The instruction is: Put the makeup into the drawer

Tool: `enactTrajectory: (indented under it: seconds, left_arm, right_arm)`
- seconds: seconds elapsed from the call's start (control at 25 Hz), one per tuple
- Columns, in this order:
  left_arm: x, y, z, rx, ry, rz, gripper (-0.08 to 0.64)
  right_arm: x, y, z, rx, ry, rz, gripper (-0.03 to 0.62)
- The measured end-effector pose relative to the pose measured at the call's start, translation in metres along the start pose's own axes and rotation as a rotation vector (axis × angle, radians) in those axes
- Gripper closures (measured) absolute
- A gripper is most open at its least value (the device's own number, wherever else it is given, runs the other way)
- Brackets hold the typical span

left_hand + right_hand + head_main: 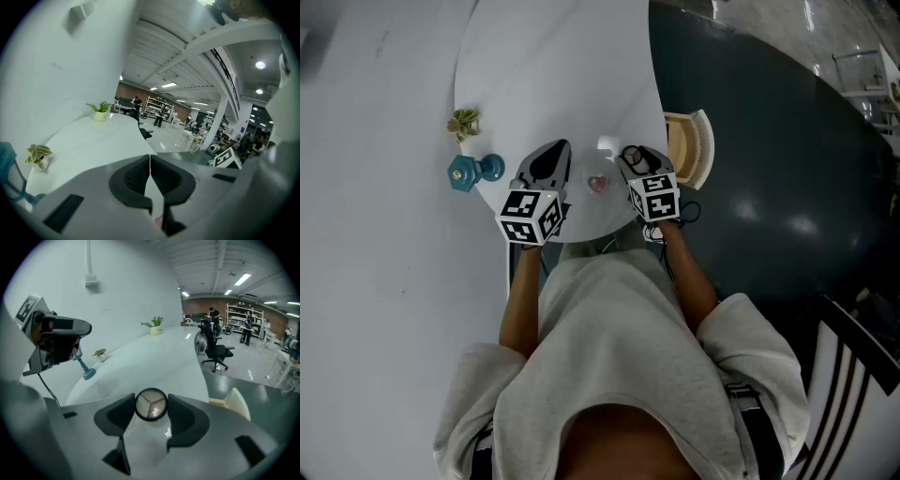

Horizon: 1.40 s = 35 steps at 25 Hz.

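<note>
Your right gripper (151,409) has its fingers clamped on the round compact (151,403), one pad on each side of the black rim. The compact is a disc, so it has no long axis. It stands on edge between the pads, with its three-part face turned up and back toward you. It hangs above the white table (534,66), near the rounded end.

Your left gripper (150,161) holds nothing, and its fingers are together with the tips touching.

In the head view, a small pink item (597,183) lies on the table between the two grippers, at 9 o'clock from the right one. The open cream drawer (689,150) sits at the table's edge, at 2 o'clock from the right gripper. A blue stand (467,172) is at 9 o'clock from the left gripper, with a little plant (464,122) beyond it at 10 o'clock.

Only the right gripper view shows the compact's face and the grip on it; from above it reads as a dark ring. The left gripper view shows just a pink sliver under its fingers, and the drawer is not in it.
</note>
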<state>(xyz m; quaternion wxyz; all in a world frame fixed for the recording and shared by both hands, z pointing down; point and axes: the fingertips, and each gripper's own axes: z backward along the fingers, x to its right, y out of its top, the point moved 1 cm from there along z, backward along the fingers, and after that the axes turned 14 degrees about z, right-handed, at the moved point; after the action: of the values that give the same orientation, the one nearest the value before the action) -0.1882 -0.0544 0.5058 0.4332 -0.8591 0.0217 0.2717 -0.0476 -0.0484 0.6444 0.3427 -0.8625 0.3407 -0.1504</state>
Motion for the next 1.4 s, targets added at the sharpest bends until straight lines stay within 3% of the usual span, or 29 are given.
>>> enactTrajectory:
  seconds: [0.32, 0.48, 0.68, 1.4]
  left_arm:
    - [0.059, -0.015, -0.06, -0.096, -0.117, -0.055, 0.548]
    - [0.075, -0.023, -0.078, -0.128, -0.141, -0.067, 0.548]
    - [0.083, -0.027, -0.093, -0.151, -0.144, -0.07, 0.548]
    - [0.042, -0.029, -0.126, -0.21, -0.099, -0.026, 0.548]
  right_arm:
    - [0.078, -0.045, 0.047, -0.007, -0.154, -0.143, 0.374]
    - [0.098, -0.067, 0.059, -0.023, -0.187, -0.193, 0.374]
    - [0.115, -0.085, 0.047, -0.048, -0.182, -0.237, 0.374]
    - [0.178, -0.138, -0.091, -0.238, -0.115, -0.352, 0.374]
